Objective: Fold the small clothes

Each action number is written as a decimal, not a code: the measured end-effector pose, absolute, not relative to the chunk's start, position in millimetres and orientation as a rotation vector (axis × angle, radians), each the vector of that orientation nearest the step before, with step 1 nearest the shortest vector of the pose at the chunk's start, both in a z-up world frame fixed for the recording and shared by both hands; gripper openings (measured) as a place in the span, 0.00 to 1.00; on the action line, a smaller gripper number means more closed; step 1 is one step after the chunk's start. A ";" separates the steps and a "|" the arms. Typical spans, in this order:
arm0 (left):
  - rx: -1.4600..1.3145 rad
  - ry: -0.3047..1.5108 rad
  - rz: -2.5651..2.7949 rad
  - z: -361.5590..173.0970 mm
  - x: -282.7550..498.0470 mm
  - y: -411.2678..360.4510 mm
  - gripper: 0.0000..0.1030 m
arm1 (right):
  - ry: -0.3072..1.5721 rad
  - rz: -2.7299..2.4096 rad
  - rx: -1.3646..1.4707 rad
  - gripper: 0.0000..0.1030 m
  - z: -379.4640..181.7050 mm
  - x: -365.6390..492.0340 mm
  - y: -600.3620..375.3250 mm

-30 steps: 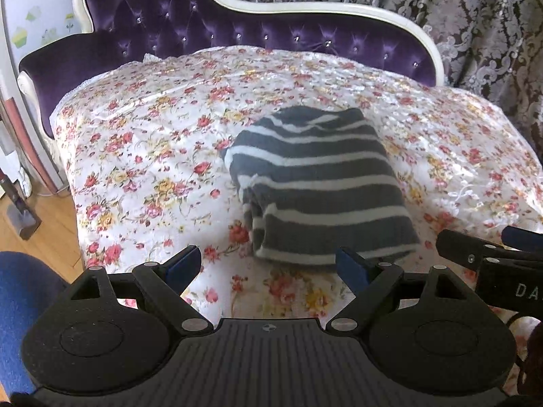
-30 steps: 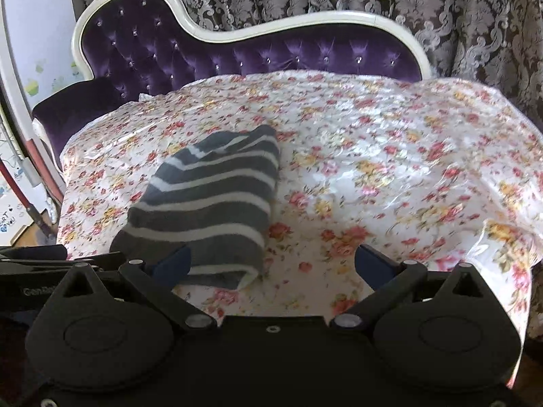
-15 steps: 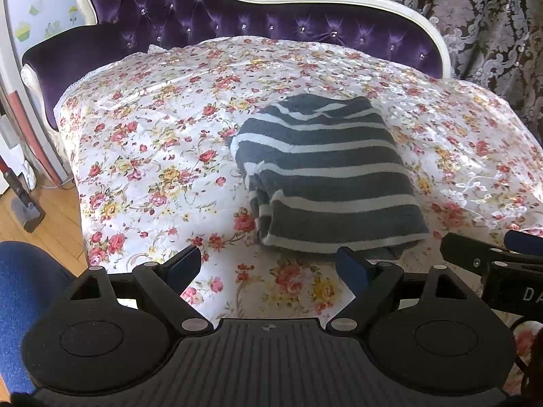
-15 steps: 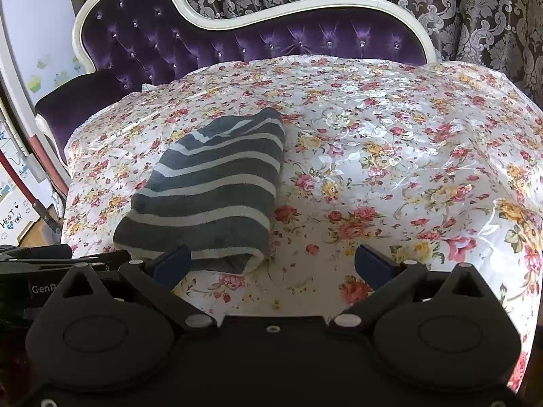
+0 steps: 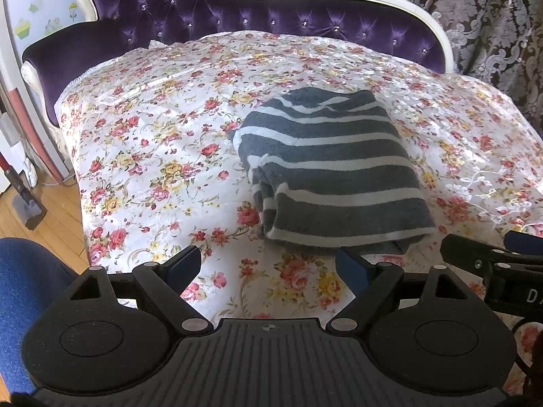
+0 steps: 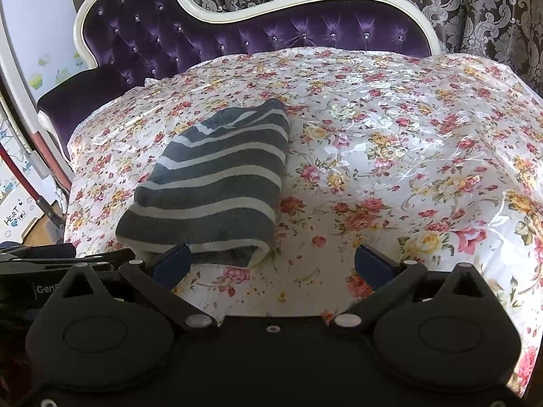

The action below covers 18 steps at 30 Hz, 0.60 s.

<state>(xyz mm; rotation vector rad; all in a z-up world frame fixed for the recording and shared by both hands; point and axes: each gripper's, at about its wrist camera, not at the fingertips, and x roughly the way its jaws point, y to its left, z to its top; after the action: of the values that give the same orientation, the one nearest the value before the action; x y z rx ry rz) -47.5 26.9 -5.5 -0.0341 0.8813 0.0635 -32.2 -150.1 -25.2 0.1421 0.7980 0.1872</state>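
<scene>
Left wrist view shows a wood floor [image 5: 20, 210] far left, then a sofa [image 5: 190, 10] with a flowery cover [image 5: 152, 142]. On the cover lies the top [image 5: 332, 169], grey with white stripes. It sits near the cover's middle, a bit toward the right side in this view, and its near end is close to the front edge.

The left gripper [image 5: 268, 268] hangs just above the front edge. Its jaws are wide apart and hold nothing. The top's near end is just past its right finger [image 5: 351, 268], but I cannot tell if they touch.

Right wrist view shows the same top [image 6: 217, 183] on the left part of the cover [image 6: 407, 156]. The right gripper [image 6: 271, 264] is wide open too, with nothing in it. Its left finger [image 6: 171, 264] is right at the top's near end, and bare cover lies between the fingers.

I think the folding is almost done, or all done. The top is a neat thick bundle, with layers showing at its left side and its near end. Maybe one more fold or a pat is left, or another small piece of clothing, but none shows here.

The top's long side runs from the front edge toward the sofa back. Its stripes run across it.
</scene>
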 end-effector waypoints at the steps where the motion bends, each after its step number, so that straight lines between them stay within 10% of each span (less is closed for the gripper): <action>1: -0.034 0.881 0.064 -5.6 -47.5 27.1 0.84 | 0.799 0.187 0.142 0.99 -25.4 -32.1 -149.6; 18: -0.043 0.887 0.064 -9.0 -48.2 32.2 0.84 | 0.816 0.196 0.130 0.99 -27.3 -31.1 -144.1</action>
<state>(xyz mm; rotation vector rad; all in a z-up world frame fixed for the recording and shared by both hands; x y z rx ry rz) -48.2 32.2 -9.0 -0.0427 0.8873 0.0635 -31.1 -144.1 -27.3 0.1301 0.8157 0.1958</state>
